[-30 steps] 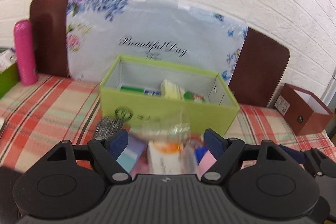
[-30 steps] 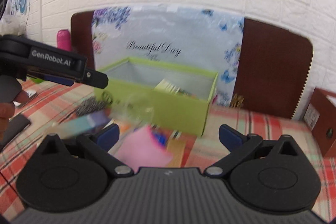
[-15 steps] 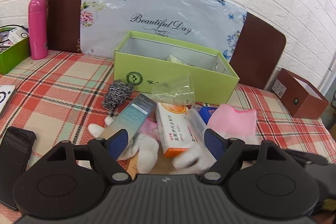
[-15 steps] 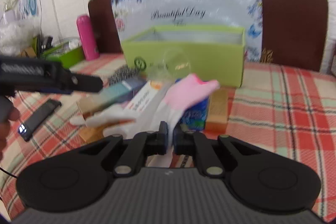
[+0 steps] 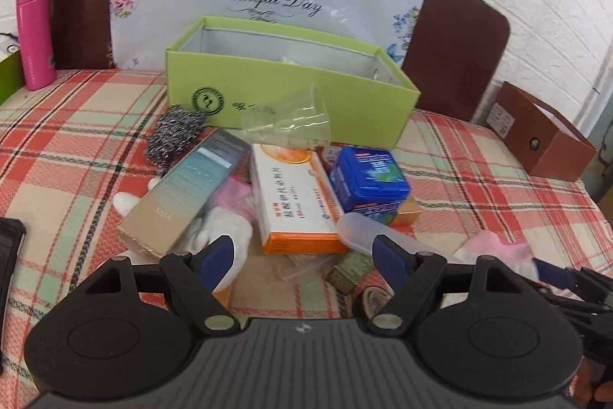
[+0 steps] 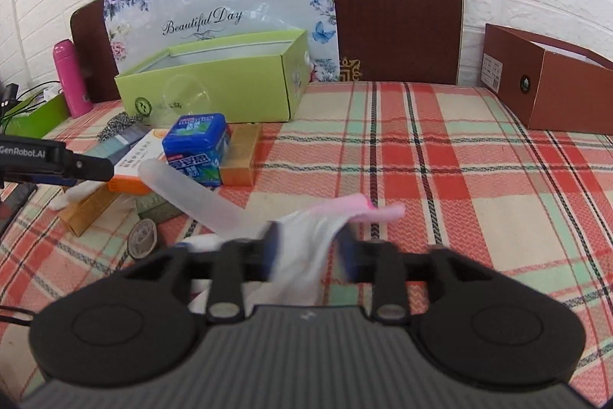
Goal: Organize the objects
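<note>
A: What was hard to make out?
B: The right gripper (image 6: 309, 248) was blurred; its jaws stood apart around a white-and-pink sock (image 6: 306, 236), grip unclear. The open green cardboard box (image 5: 291, 91) hid its contents.
A: Room to move?
B: Bare plaid tablecloth (image 6: 440, 156) lay rightward. The left gripper (image 5: 302, 257) hovered spread wide over the clutter, holding nothing.

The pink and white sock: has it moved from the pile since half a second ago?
Yes. The sock has moved right, away from the blue tin and the pile, and now hangs between the right gripper fingers over bare tablecloth.
</note>
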`<control>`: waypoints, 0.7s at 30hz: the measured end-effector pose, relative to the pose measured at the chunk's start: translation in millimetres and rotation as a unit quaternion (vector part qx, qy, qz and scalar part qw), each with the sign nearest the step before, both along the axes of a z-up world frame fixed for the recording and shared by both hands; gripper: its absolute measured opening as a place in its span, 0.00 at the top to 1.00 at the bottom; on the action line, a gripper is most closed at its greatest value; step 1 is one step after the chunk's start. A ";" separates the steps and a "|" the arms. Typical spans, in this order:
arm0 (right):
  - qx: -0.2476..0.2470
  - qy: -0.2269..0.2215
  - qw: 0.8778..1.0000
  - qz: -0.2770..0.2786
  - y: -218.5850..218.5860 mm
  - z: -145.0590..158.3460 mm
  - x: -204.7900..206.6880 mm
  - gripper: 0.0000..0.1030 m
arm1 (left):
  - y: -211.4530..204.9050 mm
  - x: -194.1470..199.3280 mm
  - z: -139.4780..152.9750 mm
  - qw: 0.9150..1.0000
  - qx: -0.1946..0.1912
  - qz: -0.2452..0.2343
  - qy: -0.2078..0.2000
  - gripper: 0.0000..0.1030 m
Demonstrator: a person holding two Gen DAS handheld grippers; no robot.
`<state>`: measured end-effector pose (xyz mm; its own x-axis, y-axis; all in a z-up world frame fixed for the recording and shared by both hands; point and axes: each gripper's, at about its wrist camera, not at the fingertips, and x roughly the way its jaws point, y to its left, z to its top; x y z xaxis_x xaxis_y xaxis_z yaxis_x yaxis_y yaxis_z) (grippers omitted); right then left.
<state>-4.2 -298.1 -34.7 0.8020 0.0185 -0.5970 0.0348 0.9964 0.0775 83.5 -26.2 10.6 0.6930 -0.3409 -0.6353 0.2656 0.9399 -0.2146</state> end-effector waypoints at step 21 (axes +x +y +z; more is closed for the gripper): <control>-0.032 0.035 0.988 0.147 56.6 -22.0 58.1 0.60 | 41.2 -1.0 -7.4 1.000 0.026 0.014 -0.004 0.20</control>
<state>53.8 -241.4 -56.7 0.7241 0.2041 -0.6588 -0.2532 0.9672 0.0214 82.5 15.0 3.1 0.7073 -0.2879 -0.6456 0.2400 0.9569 -0.1636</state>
